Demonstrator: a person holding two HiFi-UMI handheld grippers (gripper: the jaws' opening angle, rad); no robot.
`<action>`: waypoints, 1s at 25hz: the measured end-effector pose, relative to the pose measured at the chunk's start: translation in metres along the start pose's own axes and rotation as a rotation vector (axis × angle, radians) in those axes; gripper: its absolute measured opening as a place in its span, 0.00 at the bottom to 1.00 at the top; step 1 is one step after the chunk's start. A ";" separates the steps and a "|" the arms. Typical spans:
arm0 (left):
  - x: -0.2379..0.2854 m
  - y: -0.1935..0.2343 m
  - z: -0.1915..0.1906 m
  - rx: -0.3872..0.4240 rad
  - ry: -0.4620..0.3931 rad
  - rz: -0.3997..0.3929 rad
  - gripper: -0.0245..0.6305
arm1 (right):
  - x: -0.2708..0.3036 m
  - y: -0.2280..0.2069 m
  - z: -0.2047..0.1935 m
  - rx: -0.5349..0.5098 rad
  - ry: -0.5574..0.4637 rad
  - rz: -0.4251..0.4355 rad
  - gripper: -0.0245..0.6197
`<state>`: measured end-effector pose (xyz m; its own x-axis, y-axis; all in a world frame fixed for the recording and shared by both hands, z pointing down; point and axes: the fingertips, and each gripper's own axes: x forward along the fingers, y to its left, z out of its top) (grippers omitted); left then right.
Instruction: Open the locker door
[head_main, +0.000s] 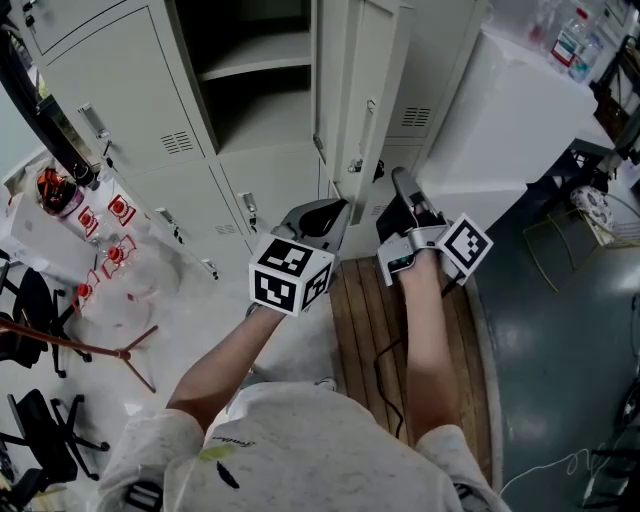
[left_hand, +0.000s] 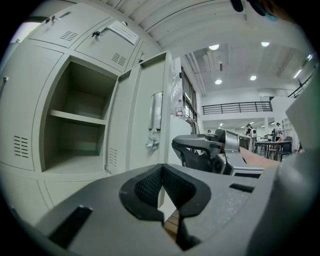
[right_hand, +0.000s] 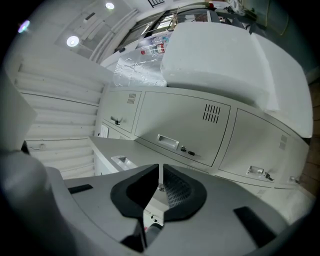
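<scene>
The grey locker door (head_main: 362, 90) stands swung out, edge-on to me, with its handle (head_main: 370, 106) on the near face. The compartment (head_main: 250, 70) behind it is open and shows one shelf. My left gripper (head_main: 335, 215) is shut and holds nothing, just below the door's lower edge. My right gripper (head_main: 400, 182) is shut too, empty, right of the door. In the left gripper view the door (left_hand: 142, 110) and its recessed handle (left_hand: 156, 107) lie ahead of the left gripper (left_hand: 161, 169), with the right gripper (left_hand: 176, 145) beyond. The right gripper (right_hand: 159, 170) faces closed locker doors (right_hand: 185, 125).
A big white foam block (head_main: 510, 110) sits right of the lockers. Wooden slats (head_main: 365, 310) with a black cable lie under my arms. Closed locker doors (head_main: 120, 100) fill the left. Clear plastic with red items (head_main: 110, 250), black chairs (head_main: 40, 310) and a wire basket (head_main: 590, 225) stand around.
</scene>
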<state>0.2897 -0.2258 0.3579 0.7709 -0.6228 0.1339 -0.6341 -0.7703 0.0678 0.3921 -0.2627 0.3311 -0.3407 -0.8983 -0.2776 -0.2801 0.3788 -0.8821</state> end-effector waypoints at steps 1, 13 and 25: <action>-0.001 0.000 0.000 0.000 0.001 -0.002 0.05 | -0.002 0.003 -0.001 -0.012 -0.004 0.000 0.08; -0.019 0.011 -0.001 -0.027 -0.009 0.012 0.05 | -0.017 0.045 -0.028 -0.203 0.003 0.005 0.06; -0.072 0.076 0.003 -0.072 -0.018 0.124 0.05 | 0.021 0.085 -0.108 -0.406 0.127 0.046 0.05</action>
<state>0.1858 -0.2395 0.3507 0.6872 -0.7151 0.1277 -0.7265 -0.6761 0.1230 0.2644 -0.2249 0.2915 -0.4620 -0.8534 -0.2414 -0.5841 0.4976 -0.6413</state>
